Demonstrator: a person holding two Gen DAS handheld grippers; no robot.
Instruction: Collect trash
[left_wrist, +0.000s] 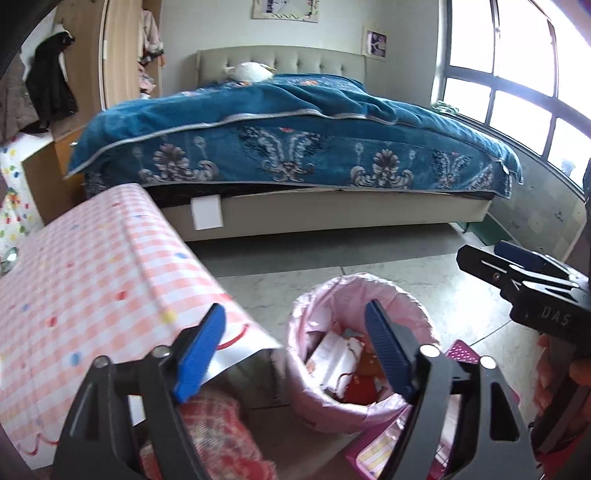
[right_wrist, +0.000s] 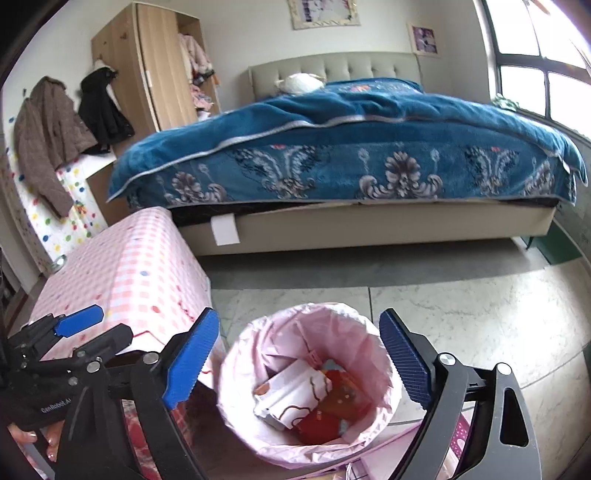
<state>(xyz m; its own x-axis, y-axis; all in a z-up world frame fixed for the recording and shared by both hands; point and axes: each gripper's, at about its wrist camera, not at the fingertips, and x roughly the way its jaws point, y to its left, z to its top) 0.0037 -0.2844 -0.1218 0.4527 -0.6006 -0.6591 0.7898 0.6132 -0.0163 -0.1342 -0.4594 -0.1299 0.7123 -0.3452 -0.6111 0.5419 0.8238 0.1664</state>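
Left wrist: left gripper (left_wrist: 295, 354) wide, nothing between its fingers. Lined trash bin (left_wrist: 360, 354) at lower centre of frame, paper and red wrappers (left_wrist: 347, 369) inside. Right gripper (left_wrist: 517, 269) enters at right edge. Pink checked table (left_wrist: 92, 280) at left looks bare.

Right wrist: right gripper (right_wrist: 299, 358) wide too, empty, framing the bin (right_wrist: 310, 387) at bottom centre. Looks like a drop just done; next needs finding more trash. Marble floor (right_wrist: 461, 314), bed (right_wrist: 351, 155) with blue blanket behind, wardrobe (right_wrist: 147, 59) upper left.
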